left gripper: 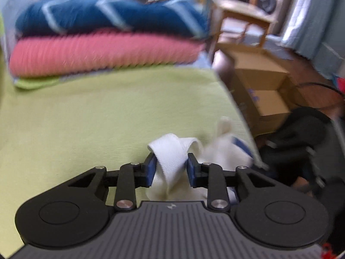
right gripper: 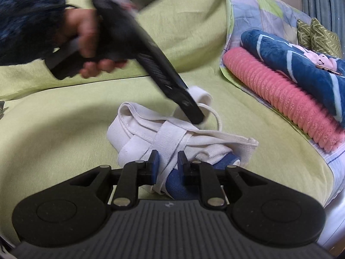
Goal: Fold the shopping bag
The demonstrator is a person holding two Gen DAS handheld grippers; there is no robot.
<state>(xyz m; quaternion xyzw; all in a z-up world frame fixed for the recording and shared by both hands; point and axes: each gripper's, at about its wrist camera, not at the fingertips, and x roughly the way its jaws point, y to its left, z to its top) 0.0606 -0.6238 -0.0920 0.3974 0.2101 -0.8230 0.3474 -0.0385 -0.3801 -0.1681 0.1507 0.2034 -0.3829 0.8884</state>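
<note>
The white shopping bag (right gripper: 151,129) lay crumpled on the green-covered bed (right gripper: 64,118), nowhere near folded, so the work looked to be at the gathering stage. The right gripper (right gripper: 167,161) had its fingers clenched on a handle strap low at the near end, while the left gripper (left gripper: 170,168) grasped a strap loop (left gripper: 170,151) between its fingers. Next, I reckoned, the straps wanted pulling apart to flatten the cloth.
</note>
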